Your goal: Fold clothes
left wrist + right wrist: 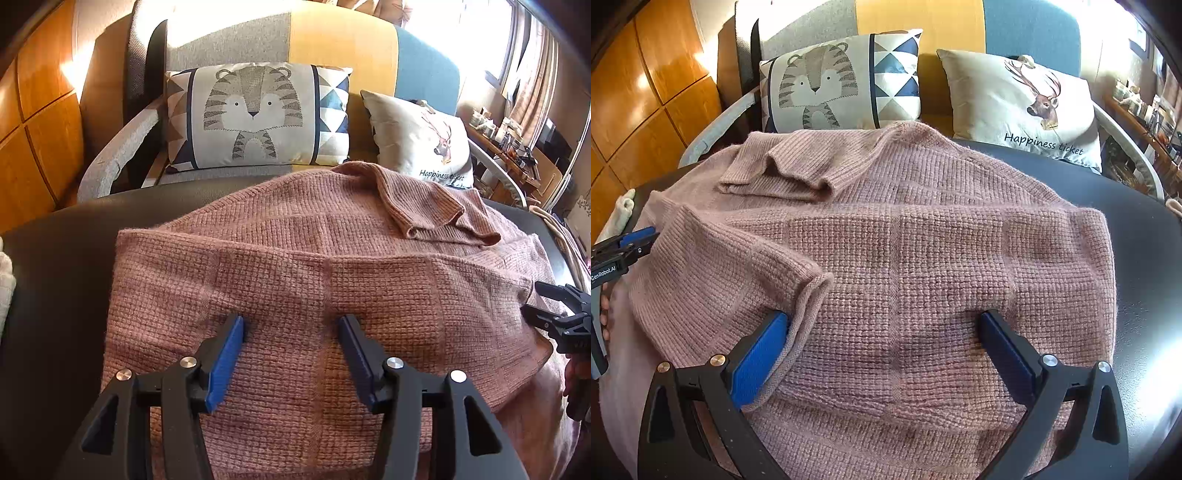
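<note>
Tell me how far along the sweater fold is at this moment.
Partly done: the pink knit sweater lies on the dark table, with one sleeve folded onto its body and another cuff laid over the near side. Nothing is in hand: the left gripper and right gripper both stand open over the knit. Left: the final folds of the body.

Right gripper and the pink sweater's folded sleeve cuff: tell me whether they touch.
Touching. The right wrist view shows the sleeve cuff draped against the blue pad of one finger of the right gripper.
</note>
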A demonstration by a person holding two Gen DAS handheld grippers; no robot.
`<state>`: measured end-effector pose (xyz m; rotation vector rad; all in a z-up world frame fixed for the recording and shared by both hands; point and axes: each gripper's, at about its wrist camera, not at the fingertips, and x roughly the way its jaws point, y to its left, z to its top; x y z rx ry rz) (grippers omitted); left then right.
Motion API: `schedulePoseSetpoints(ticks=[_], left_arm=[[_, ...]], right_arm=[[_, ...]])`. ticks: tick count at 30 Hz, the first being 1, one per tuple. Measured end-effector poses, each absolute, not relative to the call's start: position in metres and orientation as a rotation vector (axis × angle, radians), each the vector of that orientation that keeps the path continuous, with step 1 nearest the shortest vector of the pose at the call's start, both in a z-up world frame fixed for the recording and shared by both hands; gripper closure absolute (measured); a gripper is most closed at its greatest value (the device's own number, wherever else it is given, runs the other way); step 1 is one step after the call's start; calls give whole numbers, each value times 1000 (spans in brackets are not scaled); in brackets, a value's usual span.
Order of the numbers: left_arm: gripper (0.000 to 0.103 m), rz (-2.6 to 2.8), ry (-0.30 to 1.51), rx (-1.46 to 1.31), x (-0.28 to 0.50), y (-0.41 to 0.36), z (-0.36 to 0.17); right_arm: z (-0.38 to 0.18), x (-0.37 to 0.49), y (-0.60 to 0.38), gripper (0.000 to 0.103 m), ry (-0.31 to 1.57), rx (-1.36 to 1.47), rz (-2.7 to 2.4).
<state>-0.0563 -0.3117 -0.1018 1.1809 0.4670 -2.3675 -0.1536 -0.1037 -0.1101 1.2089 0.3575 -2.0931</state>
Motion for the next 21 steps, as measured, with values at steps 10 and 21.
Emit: schedulePoseSetpoints(ticks=[10,21], left_arm=[[33,-2369,510,1226,-36,-291,-90],[1,-2324,453,1263,-35,-275,-102]], right_arm=[[-74,-131,-70,0,268,1182,-2131],[-100,-126,-67,0,330,1249,-2115]])
